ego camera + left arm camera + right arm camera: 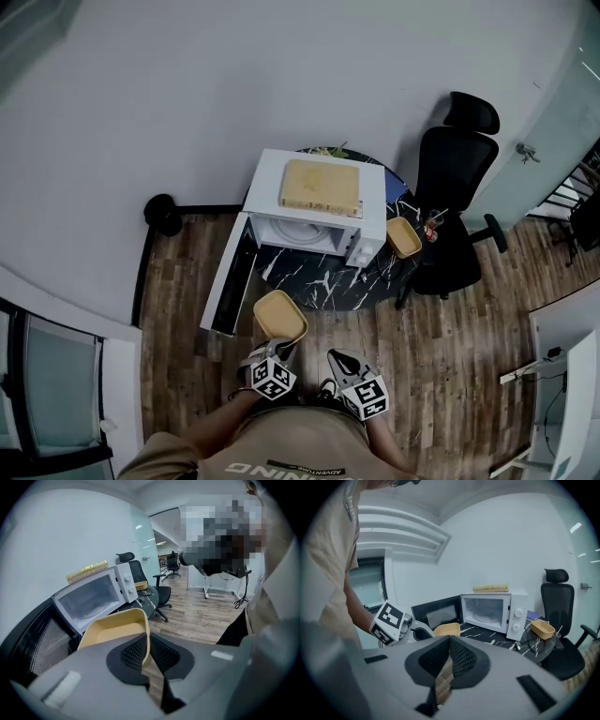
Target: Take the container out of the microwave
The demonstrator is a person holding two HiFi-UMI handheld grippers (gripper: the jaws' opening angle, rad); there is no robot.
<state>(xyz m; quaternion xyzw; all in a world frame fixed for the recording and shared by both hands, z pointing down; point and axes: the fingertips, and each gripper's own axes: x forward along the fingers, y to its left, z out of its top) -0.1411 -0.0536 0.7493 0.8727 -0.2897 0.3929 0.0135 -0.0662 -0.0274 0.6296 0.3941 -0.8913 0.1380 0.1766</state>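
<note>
The white microwave (319,214) stands on a black marble table (319,281) with its door (225,277) swung open to the left and its cavity (487,609) empty. A tan container (279,317) hangs in front of the table, out of the oven. My left gripper (272,349) is shut on its near rim. In the left gripper view the container (112,629) has its wall pinched between the pads, with the microwave (98,592) behind it. My right gripper (339,360) is shut on nothing, beside the left one. The right gripper view shows the left gripper (393,625) and the container (447,629).
A second tan container (404,237) sits on the table's right edge next to a black office chair (455,206). A flat tan board (321,185) lies on top of the microwave. Wood floor lies around the table, and a white wall stands behind it.
</note>
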